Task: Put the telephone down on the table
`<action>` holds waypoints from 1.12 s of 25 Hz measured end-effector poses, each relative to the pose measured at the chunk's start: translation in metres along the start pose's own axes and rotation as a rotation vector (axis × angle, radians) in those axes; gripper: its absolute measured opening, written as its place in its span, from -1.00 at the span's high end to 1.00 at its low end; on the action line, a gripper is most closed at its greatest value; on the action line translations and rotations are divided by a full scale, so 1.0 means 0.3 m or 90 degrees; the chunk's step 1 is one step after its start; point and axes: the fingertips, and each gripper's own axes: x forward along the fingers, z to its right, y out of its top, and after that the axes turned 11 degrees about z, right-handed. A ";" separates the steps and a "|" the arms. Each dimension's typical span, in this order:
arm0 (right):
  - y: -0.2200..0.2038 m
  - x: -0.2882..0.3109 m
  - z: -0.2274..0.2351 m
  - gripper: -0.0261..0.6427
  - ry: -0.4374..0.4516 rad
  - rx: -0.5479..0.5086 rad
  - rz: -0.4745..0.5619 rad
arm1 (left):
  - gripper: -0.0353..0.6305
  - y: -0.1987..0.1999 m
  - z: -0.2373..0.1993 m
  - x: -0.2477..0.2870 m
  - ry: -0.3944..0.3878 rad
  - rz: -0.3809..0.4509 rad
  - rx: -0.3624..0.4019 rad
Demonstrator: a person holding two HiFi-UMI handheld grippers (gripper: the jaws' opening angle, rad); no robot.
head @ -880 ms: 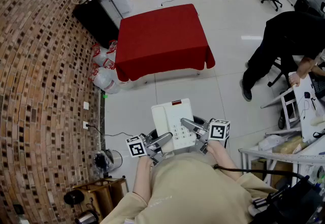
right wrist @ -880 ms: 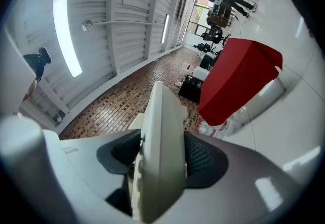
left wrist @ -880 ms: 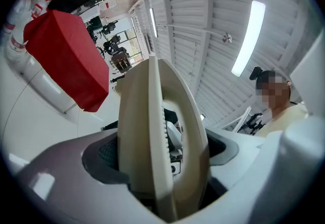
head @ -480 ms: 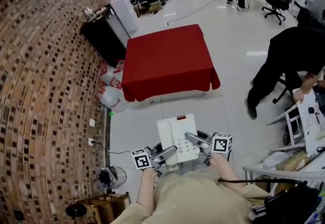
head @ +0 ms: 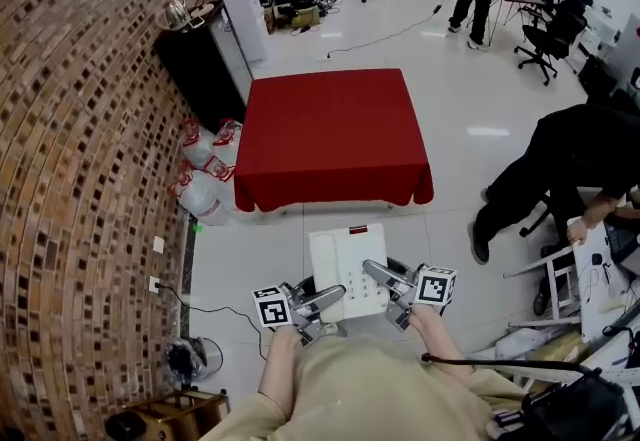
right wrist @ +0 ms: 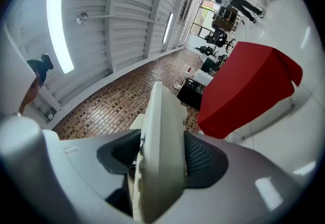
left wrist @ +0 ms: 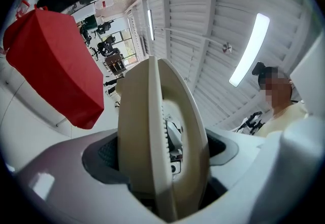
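The left gripper (head: 325, 299) has its jaws partly closed and clamped on the left long edge of the telephone (head: 347, 269). Its own view shows the cream casing (left wrist: 162, 136) wedged edge-on between the pads. The right gripper (head: 385, 277) is clamped the same way on the opposite long edge, and the body (right wrist: 160, 152) fills its jaws. Both grippers meet the phone toward its near end, so neither hand is nearer the goal. The load is shared evenly between them.

The telephone hangs in the air in front of the person's chest, keypad up and roughly level. Its long axis points straight away from the body.

The table (head: 330, 129), under a red cloth, lies directly ahead along that axis, with bare floor between. Its near edge faces the phone's far end. The table is well apart from the phone, so the coming move looks like a straight carry forward, then a lowering past that near edge.
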 end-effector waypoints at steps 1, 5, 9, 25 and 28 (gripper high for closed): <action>0.002 0.062 0.016 0.18 -0.002 -0.005 -0.007 | -0.39 0.041 -0.049 -0.021 0.006 0.010 -0.012; 0.005 0.407 0.037 0.18 0.054 -0.064 -0.031 | -0.39 0.287 -0.236 -0.123 0.009 0.035 -0.019; -0.042 0.664 0.146 0.18 -0.009 -0.018 -0.039 | -0.39 0.533 -0.353 -0.218 0.007 0.046 -0.035; 0.093 1.181 0.364 0.18 -0.022 -0.037 -0.047 | -0.39 0.955 -0.737 -0.206 0.003 0.051 -0.093; 0.168 1.234 0.496 0.18 -0.046 -0.001 -0.045 | -0.39 1.024 -0.840 -0.130 0.018 0.049 -0.088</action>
